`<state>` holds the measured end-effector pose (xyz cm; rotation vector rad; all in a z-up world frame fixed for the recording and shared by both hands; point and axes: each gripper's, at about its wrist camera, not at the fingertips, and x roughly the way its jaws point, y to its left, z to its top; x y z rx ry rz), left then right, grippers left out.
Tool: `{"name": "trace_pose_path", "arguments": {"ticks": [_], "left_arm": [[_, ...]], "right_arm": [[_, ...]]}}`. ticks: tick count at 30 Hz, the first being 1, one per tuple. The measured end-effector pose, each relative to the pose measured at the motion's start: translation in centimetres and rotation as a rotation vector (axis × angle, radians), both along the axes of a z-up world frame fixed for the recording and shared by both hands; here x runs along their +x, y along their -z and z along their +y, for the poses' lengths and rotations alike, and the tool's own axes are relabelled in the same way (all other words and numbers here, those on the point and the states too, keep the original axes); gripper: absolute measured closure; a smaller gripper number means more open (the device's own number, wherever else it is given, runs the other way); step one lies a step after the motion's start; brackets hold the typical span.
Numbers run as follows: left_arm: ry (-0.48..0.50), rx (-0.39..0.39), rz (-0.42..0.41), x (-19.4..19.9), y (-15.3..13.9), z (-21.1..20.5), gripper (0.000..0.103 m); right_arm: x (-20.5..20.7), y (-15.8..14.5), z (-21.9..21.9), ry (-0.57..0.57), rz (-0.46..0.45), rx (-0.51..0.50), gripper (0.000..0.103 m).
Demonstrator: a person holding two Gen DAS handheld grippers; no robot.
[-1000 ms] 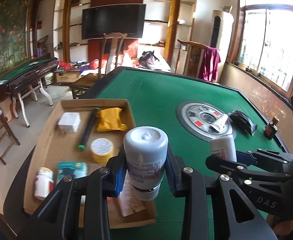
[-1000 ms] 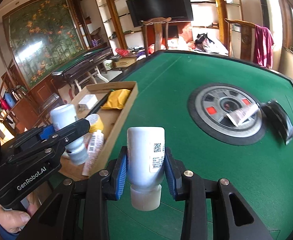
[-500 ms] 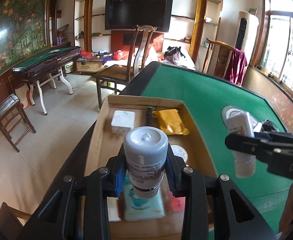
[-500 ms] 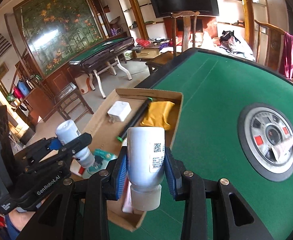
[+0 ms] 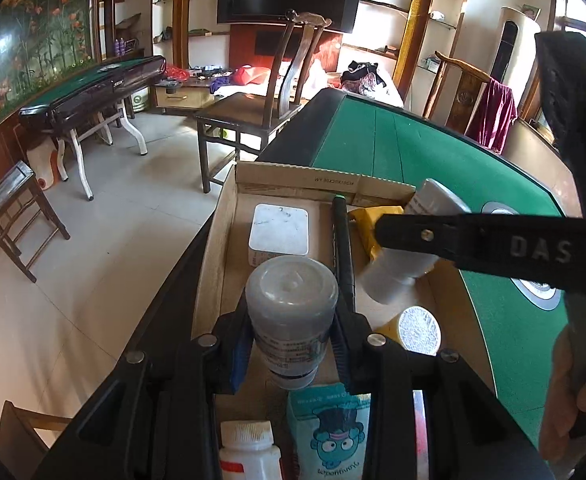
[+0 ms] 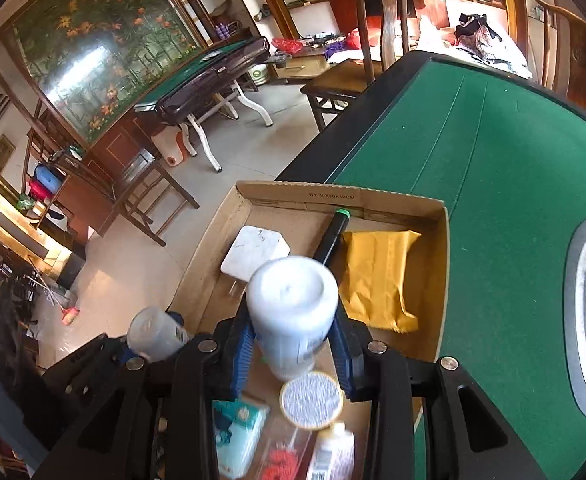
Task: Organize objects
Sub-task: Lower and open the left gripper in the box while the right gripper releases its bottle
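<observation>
Both grippers have been carried from above the green table (image 6: 493, 152) to above the cardboard box (image 6: 305, 196) since 1 second ago. 2 bottles are held: the left gripper (image 5: 291, 344) is clamped on a grey-capped bottle (image 5: 291, 312) over the box's near left part, and the right gripper (image 6: 291, 344) is clamped on a white bottle (image 6: 293, 312) over the box's middle, above a round yellow tin (image 6: 311, 400). The step in hand is judged to be placement of both bottles. A bare patch of box floor is called for next, clear of the white adapter (image 5: 279, 230), the black pen (image 5: 343, 248) and the yellow packet (image 6: 377, 276), before the jaws are let apart. "WY 30X20X10CM" is printed on the box wall, and "DAS" is read on the right gripper's finger in the left view. Bottle labels cannot be read.
</observation>
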<state>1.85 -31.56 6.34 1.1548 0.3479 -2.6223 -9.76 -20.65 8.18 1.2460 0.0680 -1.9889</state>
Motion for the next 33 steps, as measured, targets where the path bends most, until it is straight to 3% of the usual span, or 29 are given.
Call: {"name": "trace_pose_path", "arguments": {"ticks": [26,33], "left_arm": [[0.011,0.017,-0.048,-1.7,1.6,-0.5,0.069],[-0.001,0.084,-0.063,-1.9,2.0,-1.6,0.069]], "right_arm": [[-3.8,2.9,-3.1,0.033,-0.065,0.046,0.065],[-3.5,2.7,-3.3,0.032,-0.064,0.050,0.064]]}}
